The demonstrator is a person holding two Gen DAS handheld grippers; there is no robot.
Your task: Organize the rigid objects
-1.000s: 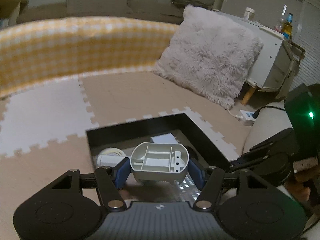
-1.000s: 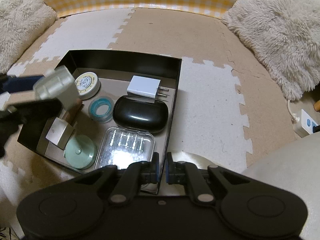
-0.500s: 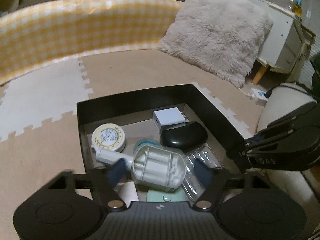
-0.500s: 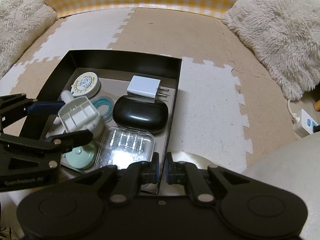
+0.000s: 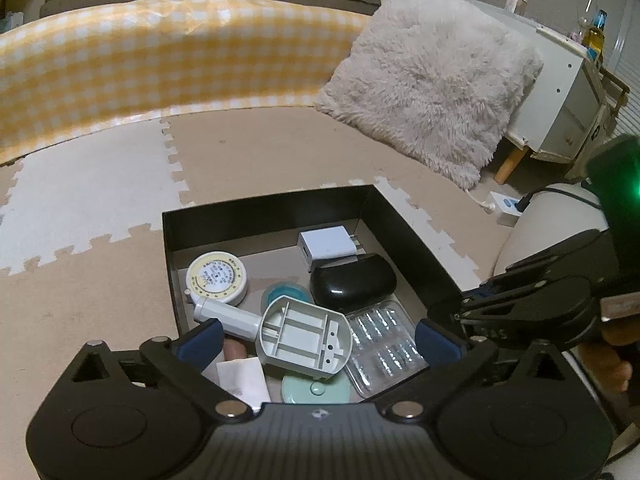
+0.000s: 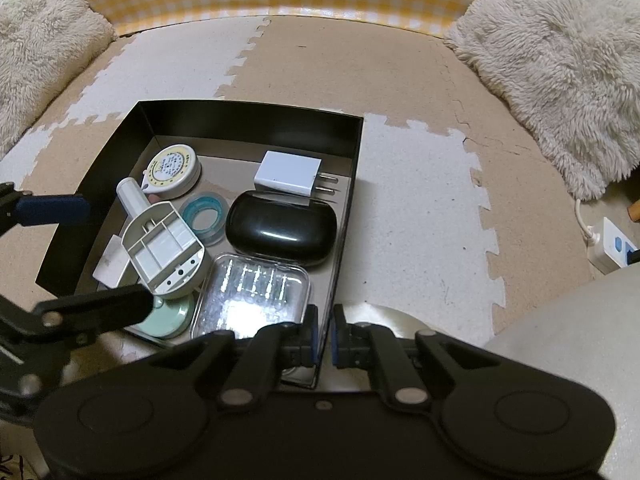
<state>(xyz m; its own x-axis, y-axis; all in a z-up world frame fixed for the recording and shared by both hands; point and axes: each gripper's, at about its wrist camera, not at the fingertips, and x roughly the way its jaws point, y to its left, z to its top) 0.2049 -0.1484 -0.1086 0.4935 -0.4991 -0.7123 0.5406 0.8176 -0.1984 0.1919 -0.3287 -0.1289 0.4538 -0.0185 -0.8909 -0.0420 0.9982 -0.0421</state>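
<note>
A black box (image 6: 248,120) stands on the foam mat. Inside lie a white handled plastic part (image 5: 304,340), a black case (image 6: 280,232), a white charger (image 6: 288,174), a round tape measure (image 6: 172,168), a blue ring (image 6: 204,214), a clear case (image 6: 252,292) and a green disc (image 6: 168,316). My left gripper (image 5: 318,340) hovers over the box's near left side, its jaws opening wide. The plastic part lies between them, clear of both blue pads. My right gripper (image 6: 325,336) is shut on the box's near right wall.
A fluffy cushion (image 5: 432,92) leans at the back right and another (image 6: 36,44) lies at the left. A yellow checked bumper (image 5: 160,64) borders the mat. A white power strip (image 6: 612,244) and a white cabinet (image 5: 568,92) are at the right.
My left gripper came down over the box, spread its jaws and let go of the white plastic part, which now rests on the other items. The right gripper has not moved.
</note>
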